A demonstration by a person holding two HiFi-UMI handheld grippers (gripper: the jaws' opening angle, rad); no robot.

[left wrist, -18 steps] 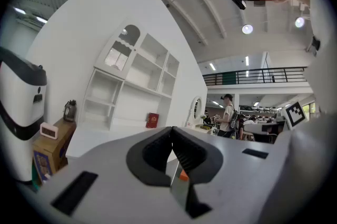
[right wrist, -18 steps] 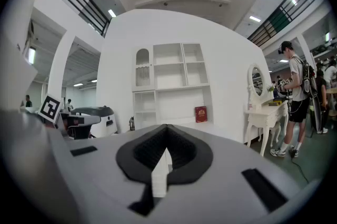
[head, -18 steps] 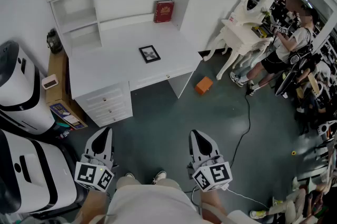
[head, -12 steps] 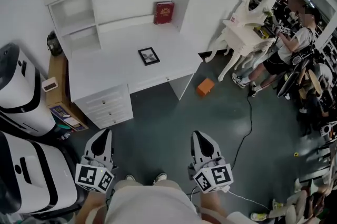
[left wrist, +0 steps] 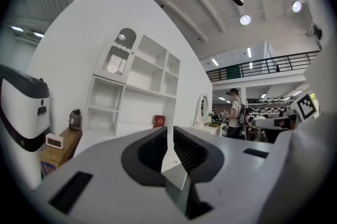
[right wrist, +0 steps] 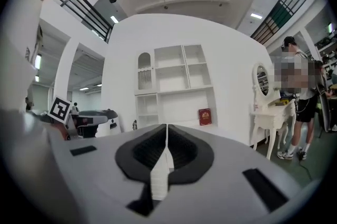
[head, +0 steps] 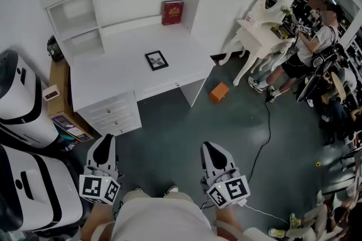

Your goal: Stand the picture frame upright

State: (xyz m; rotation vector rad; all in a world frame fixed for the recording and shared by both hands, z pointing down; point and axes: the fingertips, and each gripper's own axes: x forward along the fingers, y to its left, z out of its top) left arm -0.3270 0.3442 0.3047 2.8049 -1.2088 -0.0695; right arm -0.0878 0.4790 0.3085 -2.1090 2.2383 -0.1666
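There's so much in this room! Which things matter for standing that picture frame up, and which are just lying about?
For the job:
- picture frame, flat on the white desk
- left tool and right tool, both shut and empty

Just lying about:
- red book
- orange box
- dressing table

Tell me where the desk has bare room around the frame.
The desk is bare left of the frame, out to its edge, and between frame and book. A narrower strip runs right of the frame. Clutter sits off the desk's left end: box, clock.
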